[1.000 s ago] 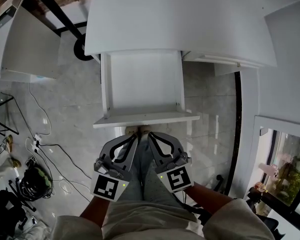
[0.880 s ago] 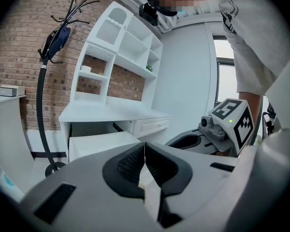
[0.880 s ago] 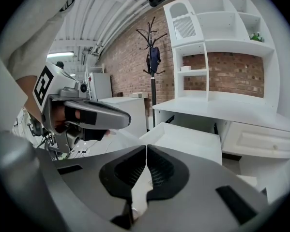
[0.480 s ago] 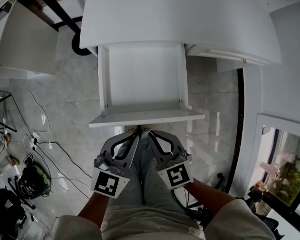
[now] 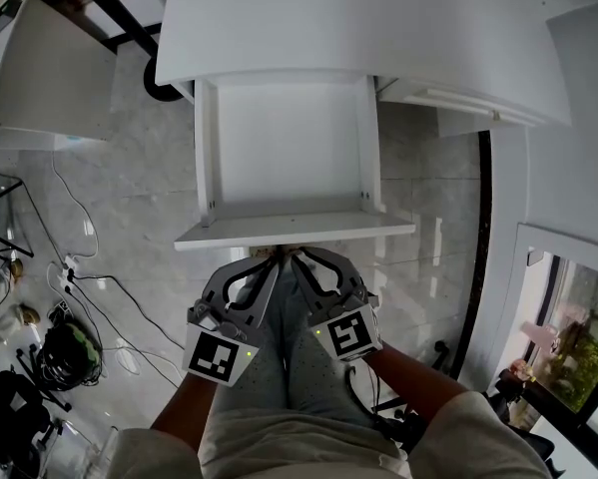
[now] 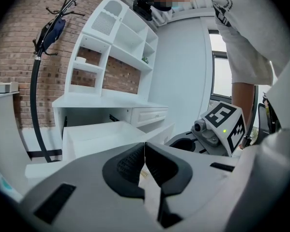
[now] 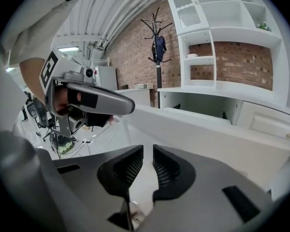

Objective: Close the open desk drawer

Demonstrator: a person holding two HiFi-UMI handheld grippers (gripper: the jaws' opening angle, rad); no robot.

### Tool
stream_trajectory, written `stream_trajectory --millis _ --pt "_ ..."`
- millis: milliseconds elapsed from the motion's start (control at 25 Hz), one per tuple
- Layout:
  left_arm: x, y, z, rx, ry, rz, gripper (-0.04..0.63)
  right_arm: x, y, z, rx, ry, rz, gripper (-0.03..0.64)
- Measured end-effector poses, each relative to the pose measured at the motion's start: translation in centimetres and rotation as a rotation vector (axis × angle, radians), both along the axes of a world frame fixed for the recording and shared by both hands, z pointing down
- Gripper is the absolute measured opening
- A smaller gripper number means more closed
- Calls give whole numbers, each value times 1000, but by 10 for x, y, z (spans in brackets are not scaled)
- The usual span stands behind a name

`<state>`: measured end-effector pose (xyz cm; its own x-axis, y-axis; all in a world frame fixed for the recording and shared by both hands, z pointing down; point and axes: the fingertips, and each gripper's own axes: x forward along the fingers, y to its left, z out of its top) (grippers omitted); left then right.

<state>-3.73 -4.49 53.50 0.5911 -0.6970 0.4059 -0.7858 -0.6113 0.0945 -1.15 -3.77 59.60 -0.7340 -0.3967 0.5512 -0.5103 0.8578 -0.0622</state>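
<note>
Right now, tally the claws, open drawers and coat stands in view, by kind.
Claws: 2 (left claw, shut; right claw, jaws opening, nothing between them)
Open drawers: 1
Coat stands: 1
Total: 4

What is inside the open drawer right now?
In the head view the drawer shows only its bare white bottom and side walls, with no items on it. Its rear end runs under the desk top, so that back strip is covered and cannot be checked.
</note>
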Motion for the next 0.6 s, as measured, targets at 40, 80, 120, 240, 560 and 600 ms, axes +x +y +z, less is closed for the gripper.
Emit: stream_trajectory --millis 40,80,120,240,560,600 --pt "1 0 2 -3 -2 1 18 1 0 4 -2 6 1 68" --pt "2 -1 3 -4 -3 5 17 2 0 9 -7 17 0 93" --pt "3 -1 5 -6 -4 9 18 3 0 14 -15 29 -2 102" --pt "5 -1 9 -6 -3 16 18 4 2 30 -40 65 -6 134" --pt "4 -1 17 -10 10 5 18 0 -2 58 -112 88 92 196" --pt "3 -2 17 -10 9 4 18 -1 -3 60 -116 91 108 196"
